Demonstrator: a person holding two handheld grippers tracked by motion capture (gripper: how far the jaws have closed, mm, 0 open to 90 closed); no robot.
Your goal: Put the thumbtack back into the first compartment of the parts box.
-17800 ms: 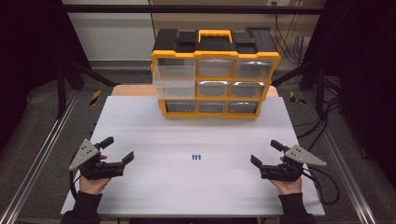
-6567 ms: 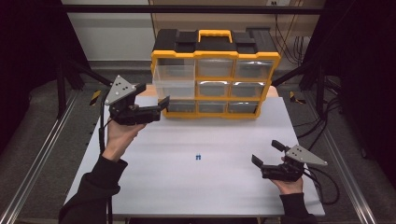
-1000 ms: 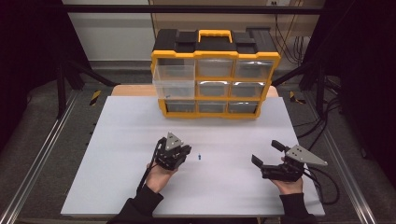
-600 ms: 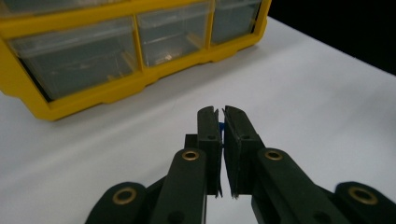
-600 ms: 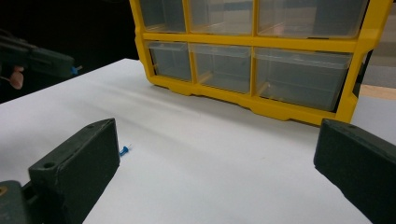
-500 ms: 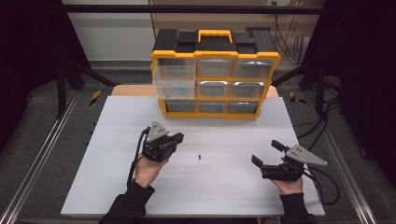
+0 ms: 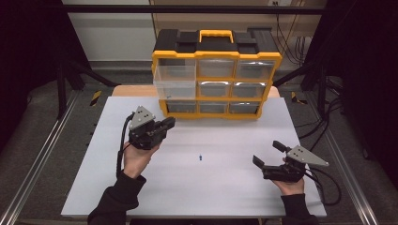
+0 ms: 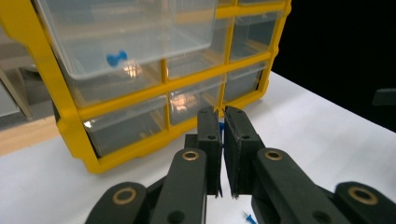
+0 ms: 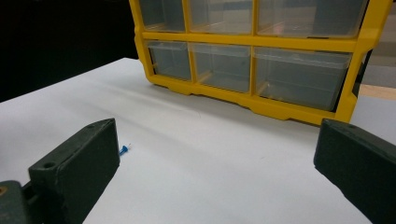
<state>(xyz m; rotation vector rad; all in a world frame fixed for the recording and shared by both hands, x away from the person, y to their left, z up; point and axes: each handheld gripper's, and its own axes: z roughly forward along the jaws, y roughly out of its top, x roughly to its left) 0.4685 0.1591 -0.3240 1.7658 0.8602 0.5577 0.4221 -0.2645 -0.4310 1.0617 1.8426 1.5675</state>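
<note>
1. While a blue pushpin [image 8: 222,127] sits pinched between the closed jaws of the left gripper [image 7: 165,124], it hangs above the table [image 7: 225,192], pointed toward the pulled-out drawer [image 7: 175,87], where one pin [image 8: 116,58] already lies.
2. Another pin [image 7: 201,157] waits mid-table, likely next.
3. Resting apart, the right gripper [image 7: 268,155] idles, jaws spread wide and empty, near the yellow organizer [image 7: 216,55].
</note>
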